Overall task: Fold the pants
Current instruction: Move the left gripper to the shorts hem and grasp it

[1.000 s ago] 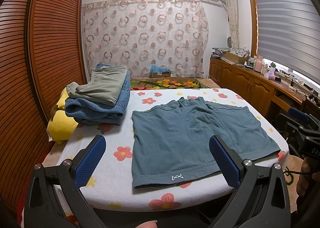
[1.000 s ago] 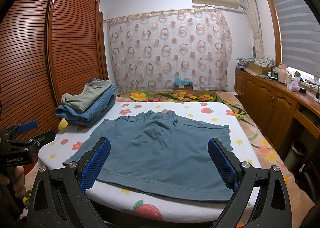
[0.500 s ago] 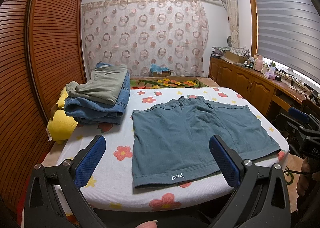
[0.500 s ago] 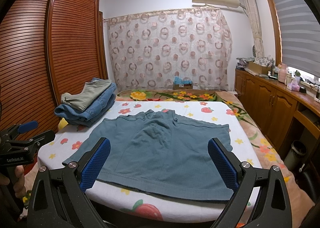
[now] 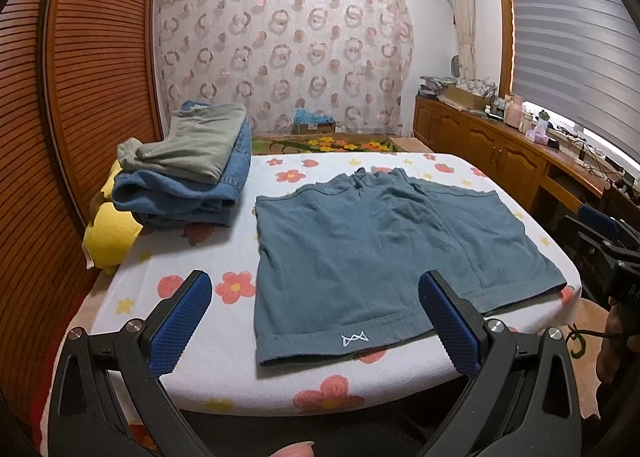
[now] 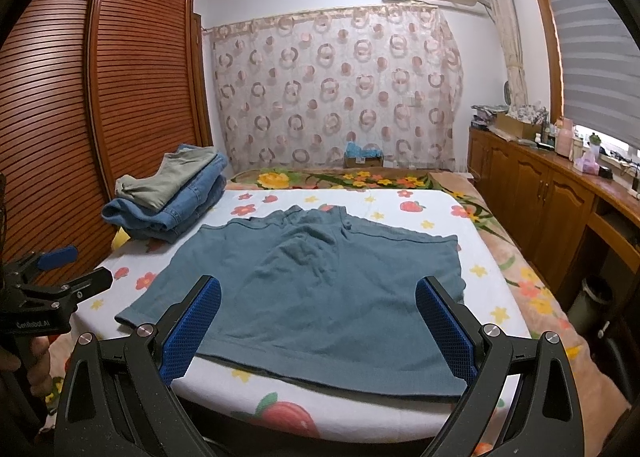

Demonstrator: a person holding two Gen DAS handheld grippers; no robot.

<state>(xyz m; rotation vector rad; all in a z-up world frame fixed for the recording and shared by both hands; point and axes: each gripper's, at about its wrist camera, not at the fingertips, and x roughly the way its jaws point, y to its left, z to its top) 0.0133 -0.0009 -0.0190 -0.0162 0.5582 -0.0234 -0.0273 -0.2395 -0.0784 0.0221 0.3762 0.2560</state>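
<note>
A pair of teal-blue shorts (image 5: 380, 249) lies spread flat on the flowered white sheet, leg hems toward me, waistband at the far side; it also shows in the right wrist view (image 6: 320, 289). My left gripper (image 5: 316, 321) is open and empty, held above the near hem at the bed's front edge. My right gripper (image 6: 318, 327) is open and empty, also above the near hem. Each gripper shows at the edge of the other's view, the right one (image 5: 608, 249) and the left one (image 6: 52, 289).
A stack of folded jeans and olive trousers (image 5: 192, 173) sits at the bed's far left on a yellow cloth (image 5: 108, 237). A slatted wooden wardrobe (image 5: 60, 137) stands at the left. Wooden cabinets (image 6: 552, 197) line the right wall. A bin (image 6: 592, 297) stands on the floor at the right.
Both grippers have tilted or moved slightly, so the bed sits a little lower in view. The shorts lie as before.
</note>
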